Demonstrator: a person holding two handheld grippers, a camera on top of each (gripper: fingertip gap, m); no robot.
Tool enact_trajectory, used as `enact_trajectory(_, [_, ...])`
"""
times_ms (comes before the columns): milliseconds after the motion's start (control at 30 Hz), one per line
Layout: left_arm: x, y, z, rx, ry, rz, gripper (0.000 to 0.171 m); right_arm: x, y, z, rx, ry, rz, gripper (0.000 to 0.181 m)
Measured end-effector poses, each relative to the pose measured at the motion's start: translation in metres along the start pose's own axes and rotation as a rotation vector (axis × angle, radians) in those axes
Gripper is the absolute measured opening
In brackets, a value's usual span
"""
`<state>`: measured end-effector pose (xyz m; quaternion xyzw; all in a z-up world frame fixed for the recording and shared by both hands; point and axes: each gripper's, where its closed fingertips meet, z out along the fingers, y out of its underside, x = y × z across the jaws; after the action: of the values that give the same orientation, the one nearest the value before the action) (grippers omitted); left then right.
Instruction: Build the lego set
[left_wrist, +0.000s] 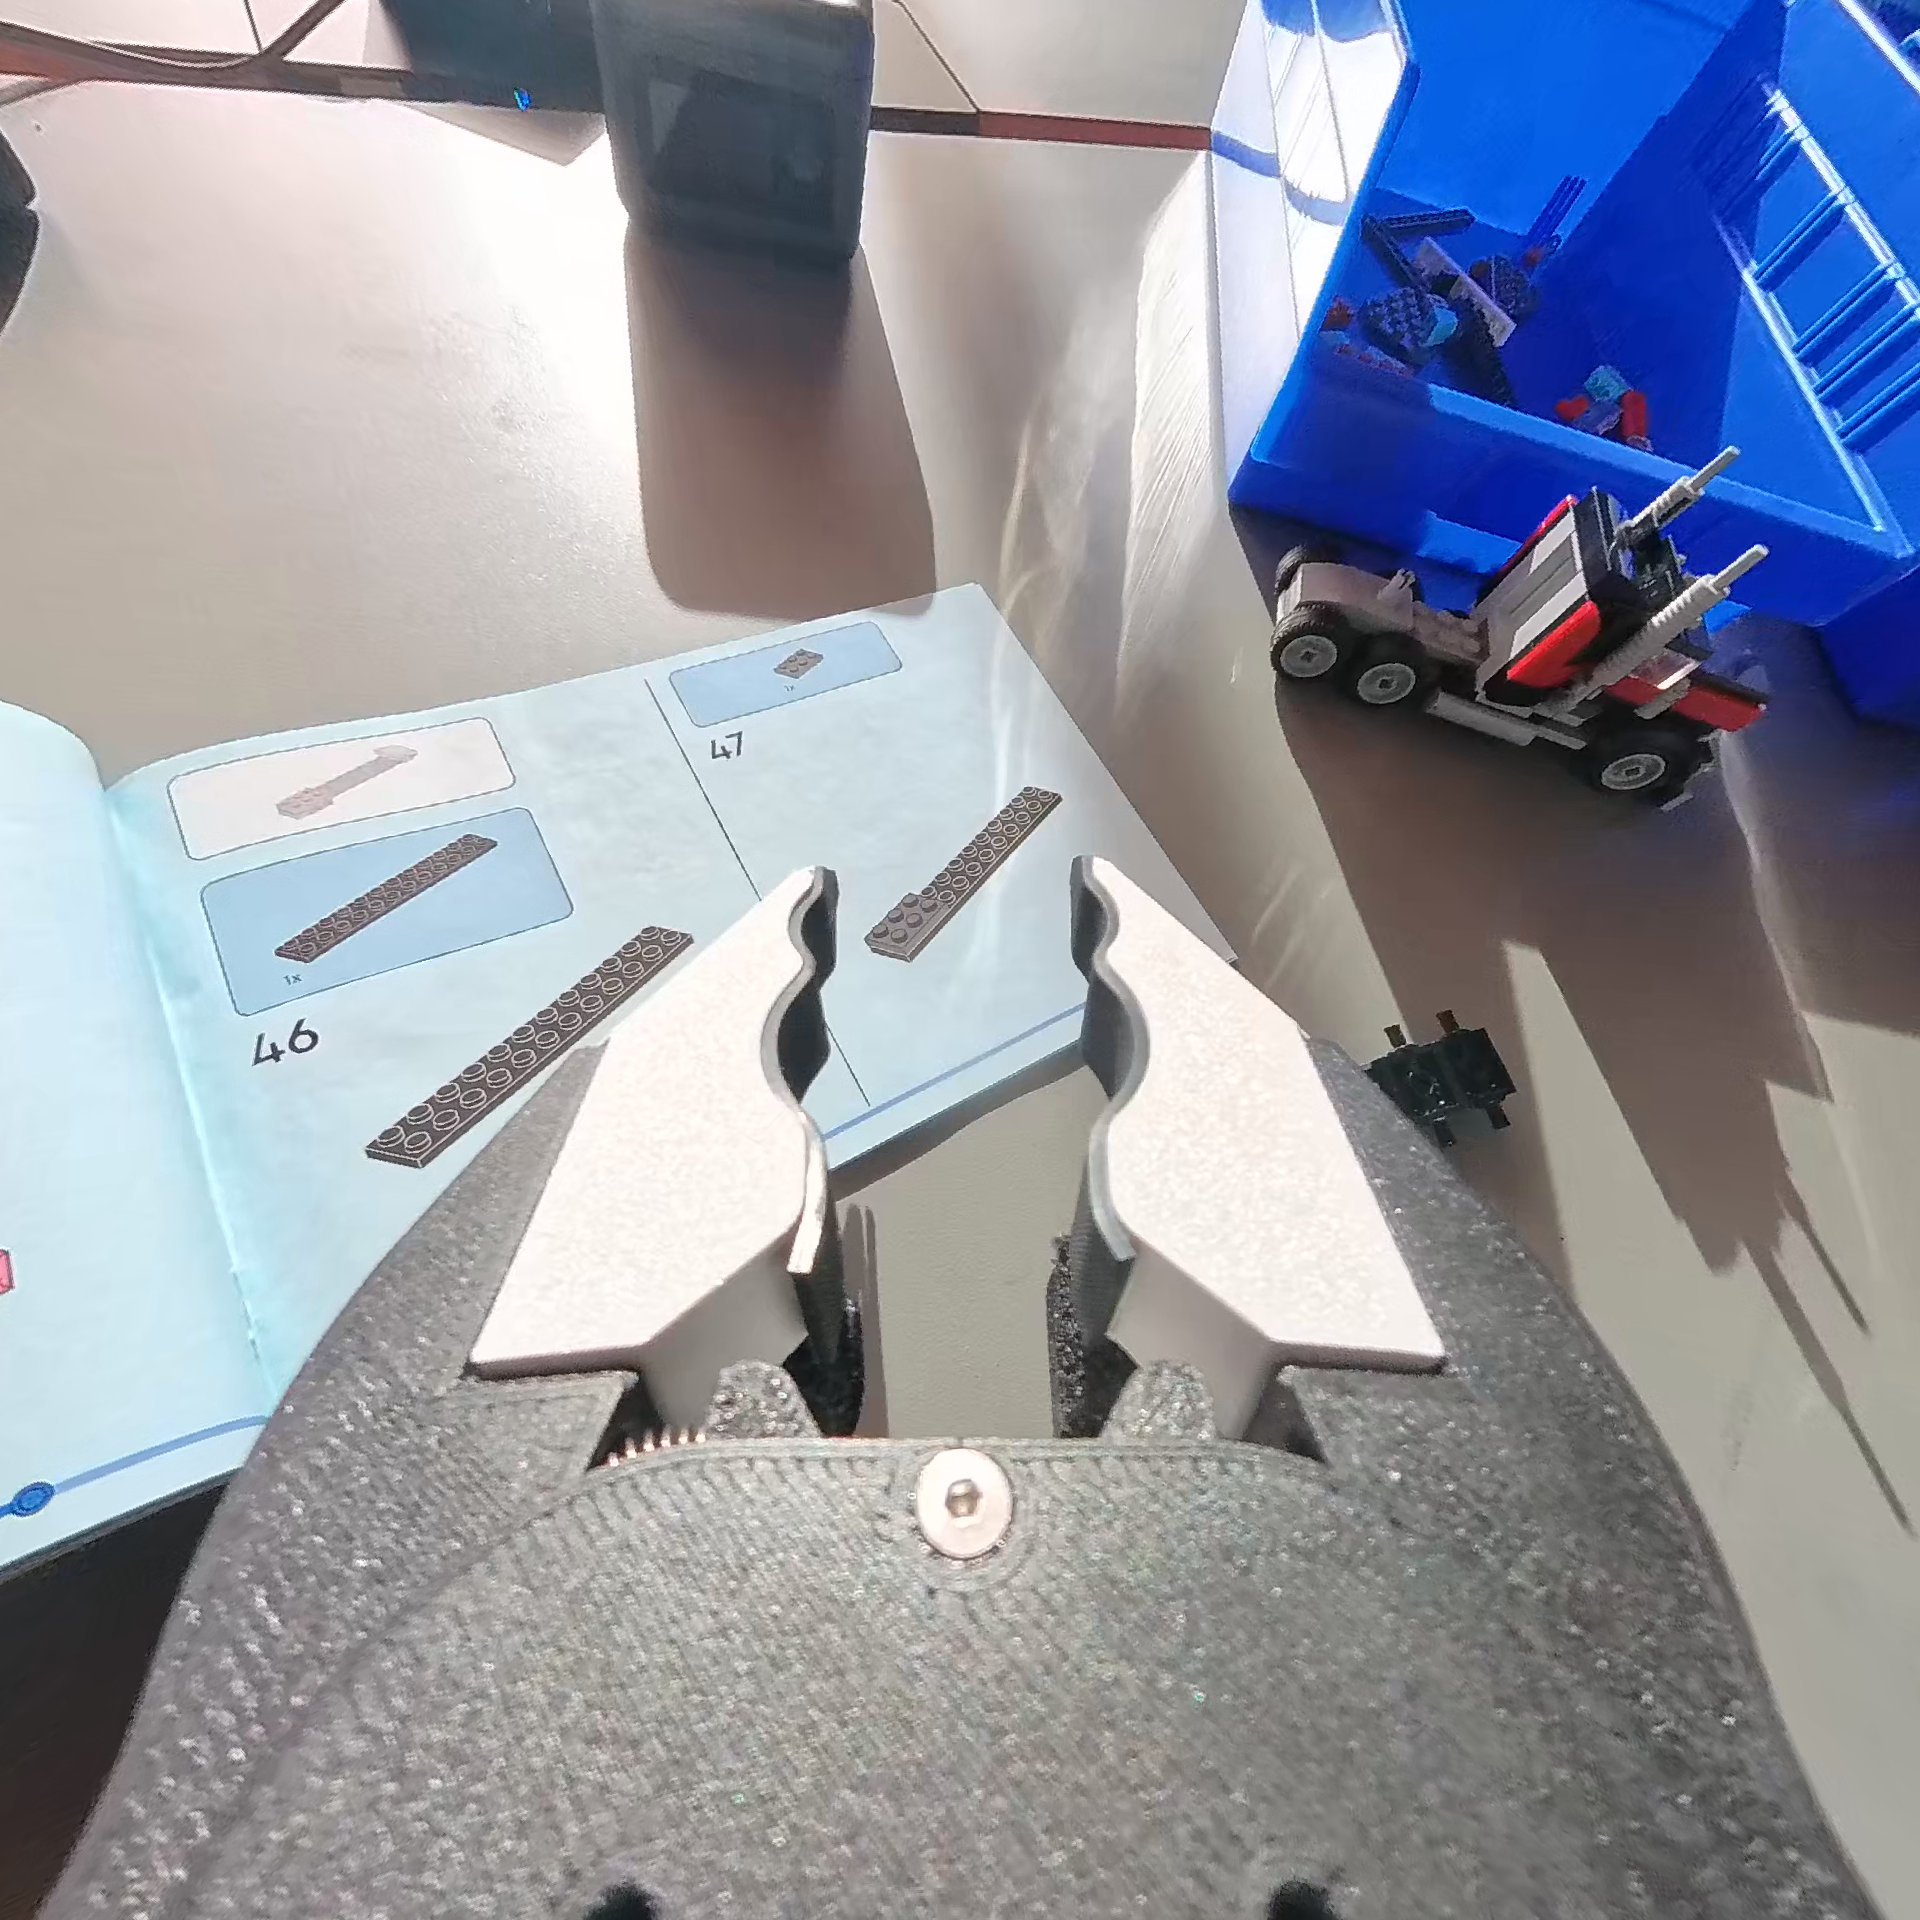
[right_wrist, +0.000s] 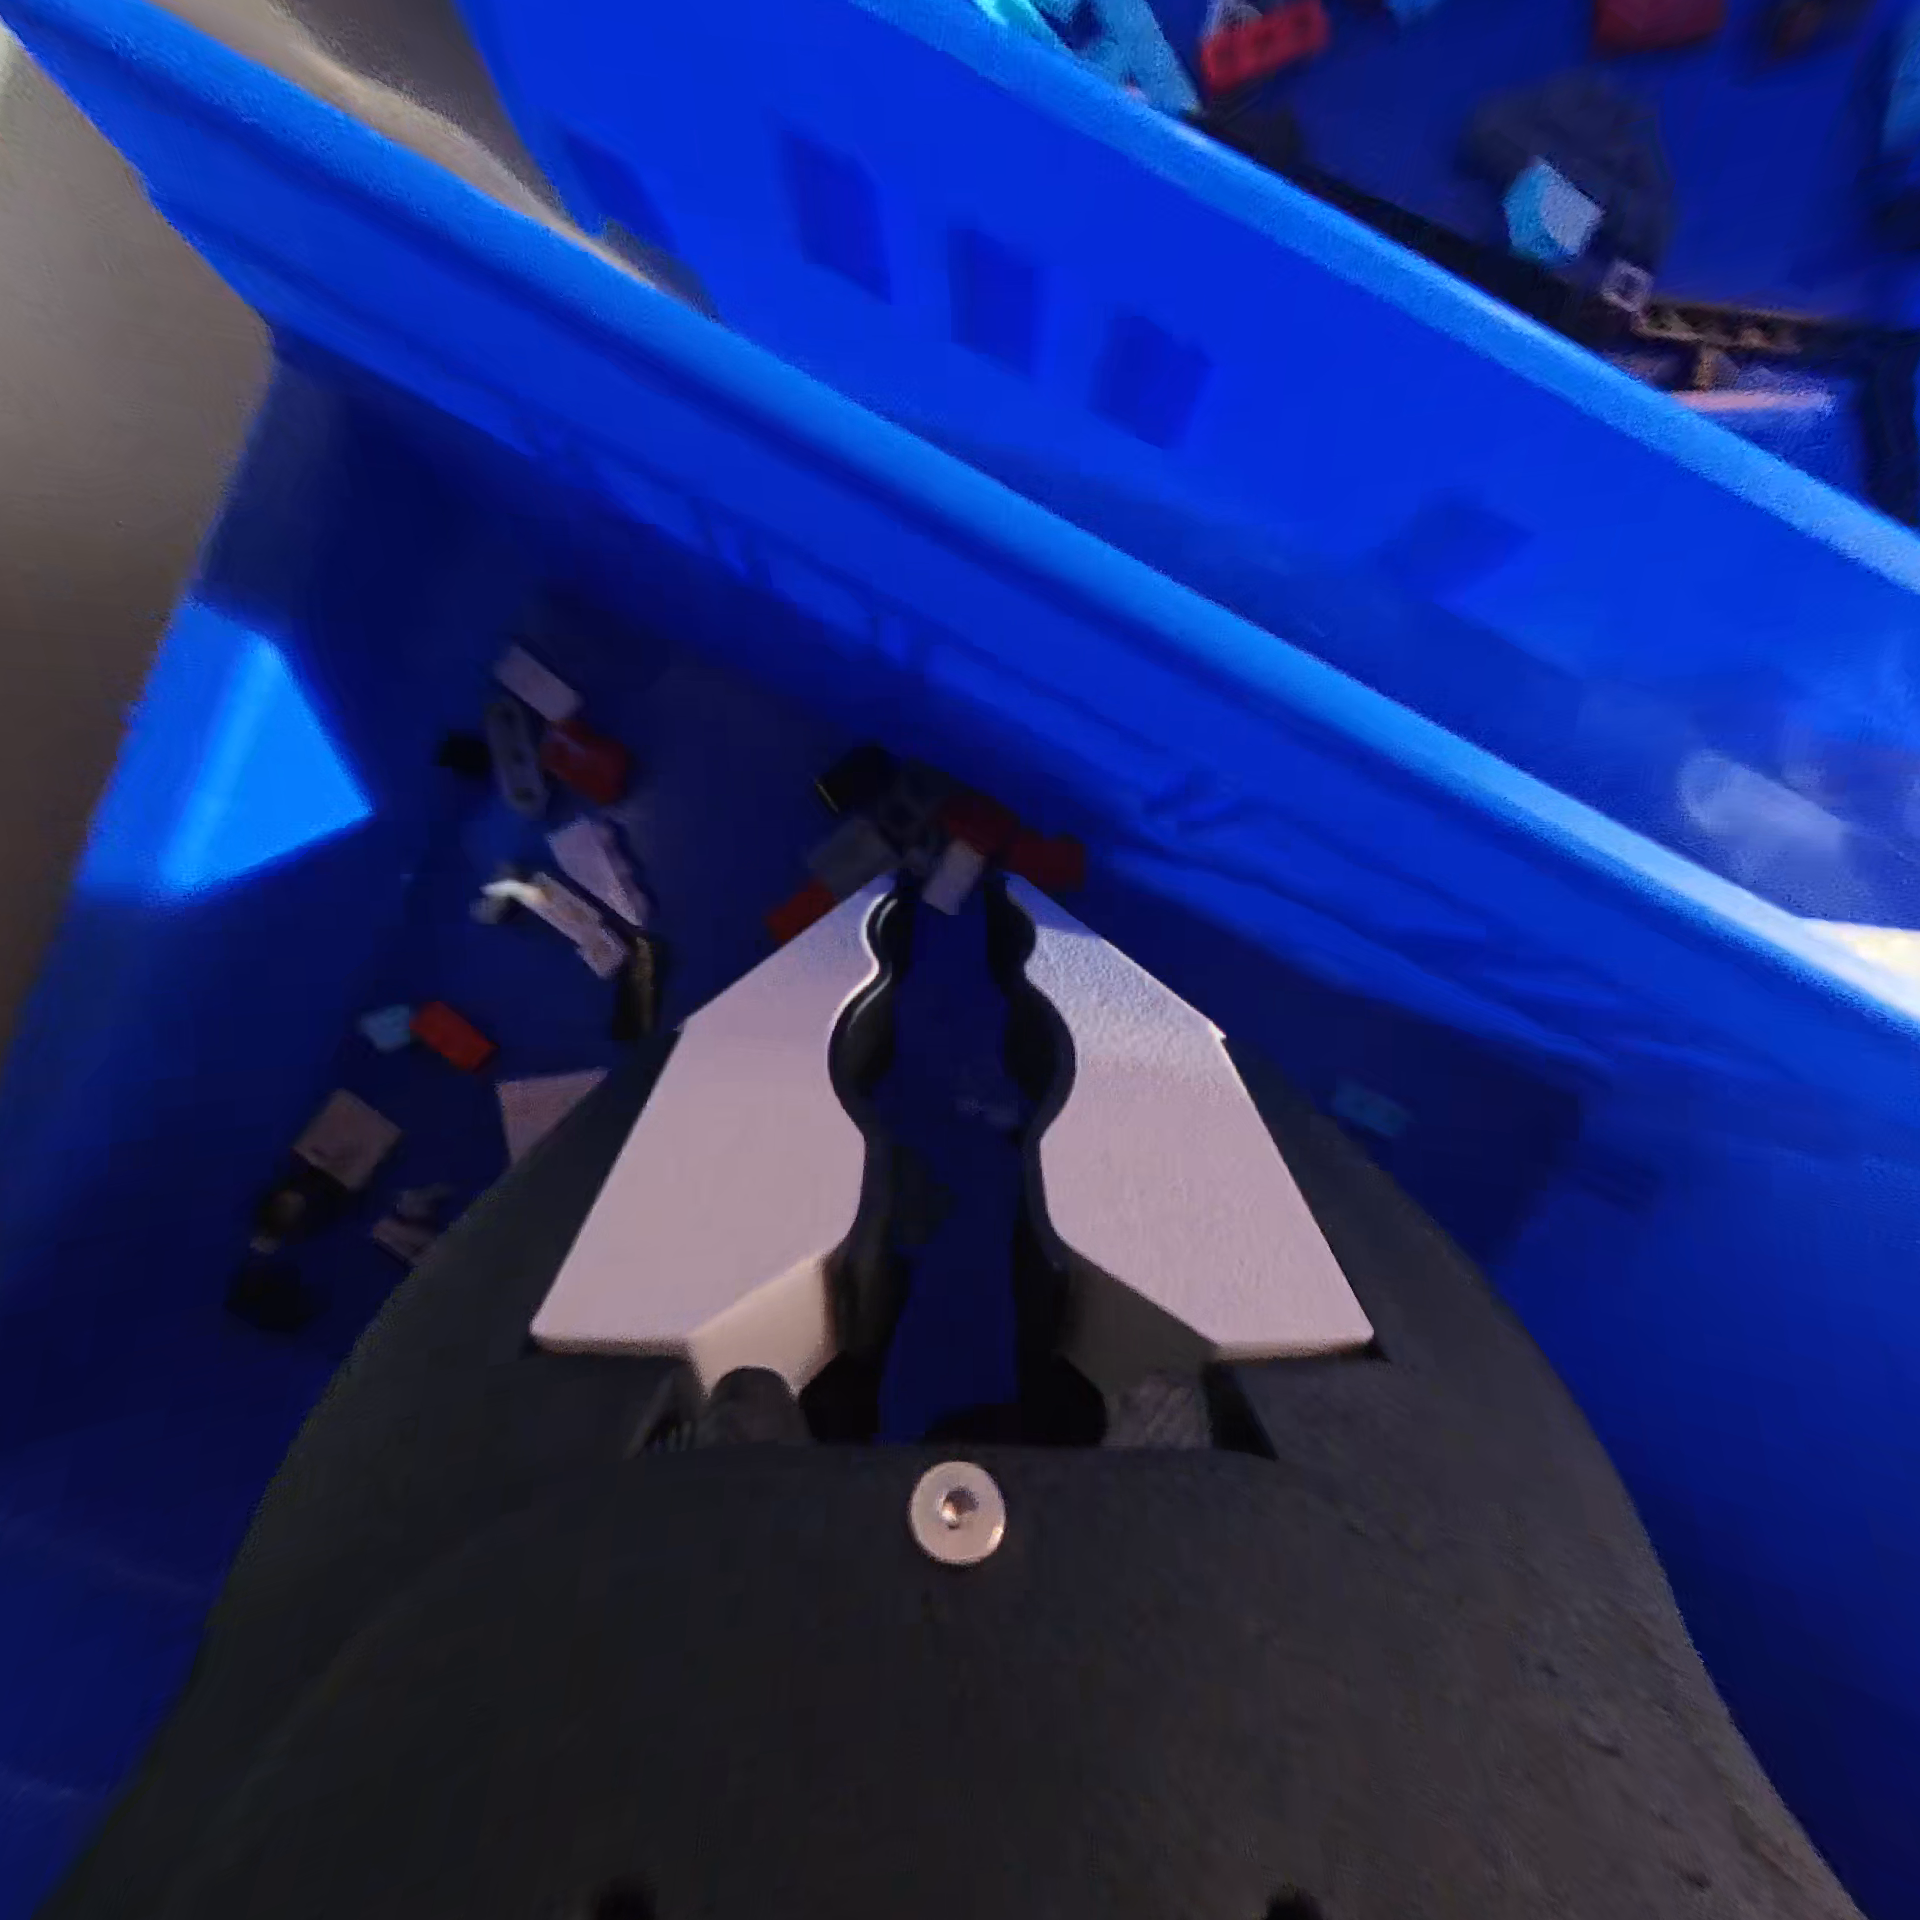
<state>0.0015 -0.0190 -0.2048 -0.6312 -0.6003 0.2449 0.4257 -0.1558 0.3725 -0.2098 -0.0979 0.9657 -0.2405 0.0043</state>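
Note:
My left gripper is open and empty, held above the lower right corner of the open instruction booklet. The built red, black and grey lego truck stands on the table against the blue bin. A small black lego piece lies on the table to the right of my left gripper. My right gripper is inside a compartment of the blue bin, its jaws a narrow gap apart. A small white piece sits right at its tips among red, grey and black pieces.
A black box-shaped device stands at the back of the table. More loose white, red and black pieces lie on the bin floor to the left of my right gripper. The bin's divider wall runs close on its right. Spacing between my two grippers at the tips: around 45 centimeters. My left tips are roughly 10 centimeters from the small black lego piece.

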Motion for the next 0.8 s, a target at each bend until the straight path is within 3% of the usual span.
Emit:
enact_trajectory(100, [0.0,0.0,0.0,0.003,0.001,0.0,0.047,-0.011,-0.005,0.015,-0.006,-0.025,-0.017,0.024])
enact_trajectory(400, [0.0,0.0,0.0,0.001,-0.003,0.001,0.047,-0.004,-0.003,0.018,-0.011,0.025,-0.006,0.013])
enact_trajectory(467, [0.0,0.0,0.0,0.0,-0.003,0.0,0.047,0.0,0.004,0.016,-0.042,0.046,-0.01,0.005])
enact_trajectory(700, [-0.001,0.0,0.0,0.0,-0.004,-0.001,0.047,0.014,0.039,0.005,-0.187,0.108,0.017,0.004])
enact_trajectory(800, [-0.001,0.0,0.0,-0.001,-0.003,-0.001,0.047,0.014,0.033,0.001,-0.131,0.103,0.046,0.005])
